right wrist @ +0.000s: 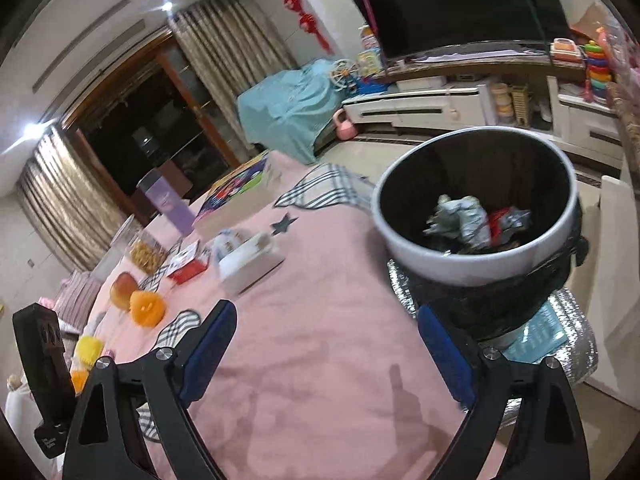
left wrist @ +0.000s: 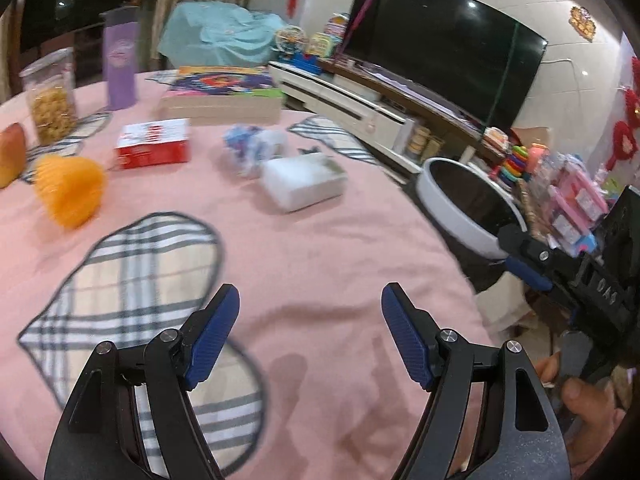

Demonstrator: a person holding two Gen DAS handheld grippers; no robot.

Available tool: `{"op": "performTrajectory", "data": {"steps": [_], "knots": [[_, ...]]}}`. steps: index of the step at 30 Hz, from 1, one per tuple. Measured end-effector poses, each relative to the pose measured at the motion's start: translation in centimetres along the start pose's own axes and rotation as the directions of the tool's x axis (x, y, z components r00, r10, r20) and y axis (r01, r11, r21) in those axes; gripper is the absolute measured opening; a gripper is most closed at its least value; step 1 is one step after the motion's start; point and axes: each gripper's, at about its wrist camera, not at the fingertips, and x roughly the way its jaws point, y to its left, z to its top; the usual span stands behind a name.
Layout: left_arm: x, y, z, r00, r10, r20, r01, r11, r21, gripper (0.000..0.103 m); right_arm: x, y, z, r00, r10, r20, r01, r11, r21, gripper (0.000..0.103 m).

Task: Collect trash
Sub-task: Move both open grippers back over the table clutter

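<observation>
Pink tablecloth (left wrist: 320,248): both our grippers, left (left wrist: 310,332) and right (right wrist: 326,344), gape empty; bin (right wrist: 472,256) holds scraps; crumpled wrapper (left wrist: 250,146), upper centre, needs grasping next.

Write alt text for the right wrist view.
The open, empty right gripper hovers over a pink tablecloth, beside a white-rimmed trash bin holding crumpled wrappers. Farther along the table lie a white box, an orange paper cup and a purple bottle.

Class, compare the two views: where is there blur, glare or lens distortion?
Left wrist view: orange paper cup and white box smeared by motion; television bowed by the fisheye. Right wrist view: ceiling lights flare at left; trash in the bin blurred.
</observation>
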Motion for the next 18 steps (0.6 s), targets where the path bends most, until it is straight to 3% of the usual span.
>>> {"op": "performTrajectory", "data": {"steps": [18], "knots": [[-2.7, 9.9, -1.6, 0.990, 0.142, 0.007, -0.139, 0.975, -0.175, 0.076, 5.0, 6.4, -1.9, 0.991, 0.068, -0.112, -0.087, 0.982, -0.166, 0.094]]}}
